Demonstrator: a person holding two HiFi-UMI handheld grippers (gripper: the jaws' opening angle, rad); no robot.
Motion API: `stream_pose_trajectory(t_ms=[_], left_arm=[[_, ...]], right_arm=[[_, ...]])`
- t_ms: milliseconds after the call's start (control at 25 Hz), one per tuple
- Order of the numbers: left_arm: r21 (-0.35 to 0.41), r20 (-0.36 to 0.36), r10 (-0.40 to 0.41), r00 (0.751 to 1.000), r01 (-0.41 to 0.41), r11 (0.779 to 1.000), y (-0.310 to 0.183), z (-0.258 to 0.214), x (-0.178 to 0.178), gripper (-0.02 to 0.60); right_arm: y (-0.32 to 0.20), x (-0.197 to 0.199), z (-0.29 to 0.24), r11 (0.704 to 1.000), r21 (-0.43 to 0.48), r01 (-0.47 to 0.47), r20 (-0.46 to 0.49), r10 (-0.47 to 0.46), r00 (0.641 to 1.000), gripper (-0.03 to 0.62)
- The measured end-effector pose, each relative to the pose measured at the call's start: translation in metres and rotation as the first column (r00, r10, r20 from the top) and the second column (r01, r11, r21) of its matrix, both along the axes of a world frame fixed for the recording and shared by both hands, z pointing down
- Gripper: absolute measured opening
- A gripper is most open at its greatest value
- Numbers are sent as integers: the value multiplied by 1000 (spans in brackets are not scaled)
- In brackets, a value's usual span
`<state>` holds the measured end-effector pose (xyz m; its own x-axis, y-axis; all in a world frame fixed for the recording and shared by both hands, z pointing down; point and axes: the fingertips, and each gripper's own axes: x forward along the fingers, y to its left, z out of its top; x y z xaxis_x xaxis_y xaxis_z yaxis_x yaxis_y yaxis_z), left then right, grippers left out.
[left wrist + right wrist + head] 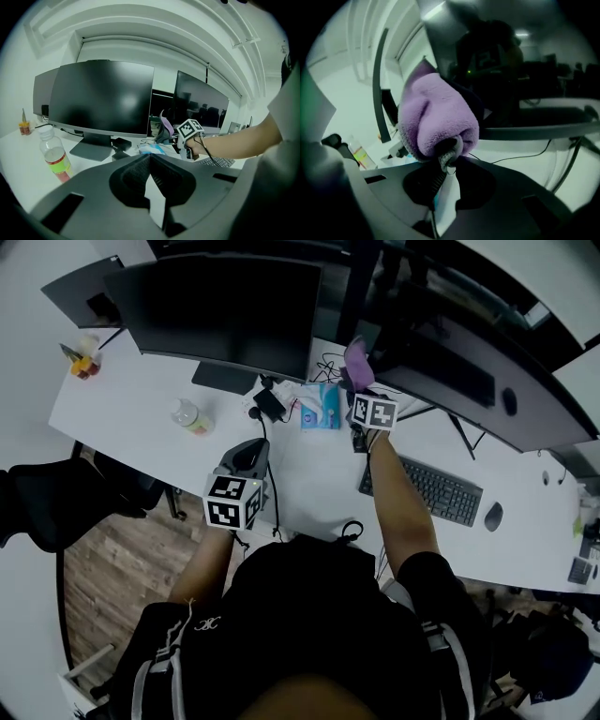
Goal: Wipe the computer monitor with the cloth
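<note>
- Your right tongs [449, 157] are clamped on a purple cloth [436, 117], which bulges out past the tips in a soft fold.
- You hold that cloth up over the far edge of the desk [131, 399], at the near end of the wide monitor [450, 367] that stands toward the desk's right end. It seems to press on the dark screen, though contact is hard to confirm.
- Your left tongs [150, 157] are closed with nothing between them, and they hang over the middle of the desk, nearer its front edge, well apart from the cloth.
- A second monitor [225, 310] stands at the far edge toward the left end, its screen dark.
- A clear bottle [190, 416] stands upright in front of that second monitor's left side.
- A blue packet [321, 409] lies between the two monitors, near your right tongs.
- A keyboard [427, 488] lies under your right forearm, with a mouse [493, 516] just beside its right end.
</note>
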<state>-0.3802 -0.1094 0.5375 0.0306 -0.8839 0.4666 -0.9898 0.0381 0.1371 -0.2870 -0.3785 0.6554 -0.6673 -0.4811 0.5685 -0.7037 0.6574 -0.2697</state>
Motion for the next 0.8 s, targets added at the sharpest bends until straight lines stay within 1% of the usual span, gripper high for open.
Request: stream_pose_trajectory(t_ms=[40,120,160,240,360,520,600,800], left_arm=[[-4,4,-2,1000,2,1000,0,0,0,12],[-10,10,-3,1000,3,1000,-1,1,0,12],[-14,13,-2,1000,3,1000,-2,1,1,12],[-19,19,-2,1000,2,1000,-4,1,3,12],[-22,25,1,1000,0,1000,-7,0,5,12],[-31,27,4,1000,-3,1000,-9,1,10,12],[-36,24,8,1000,-7,999,-10,1,15,12],[-39,30,20,999,-19,999,-16,0,28,12]], right_arm=[[-2,0,-1,998,-47,-29,73,33,997,74],[-7,1,0,986,-145,-81,208,110,972,74],[-10,2,1,978,-184,-98,259,144,955,74],[-13,6,3,968,-222,-121,309,188,932,74],[-18,13,5,962,-225,-156,309,223,925,74],[-22,27,10,959,-186,-213,241,255,936,72],[-25,37,12,954,-173,-244,220,279,935,71],[-36,72,16,926,-182,-332,214,366,905,63]])
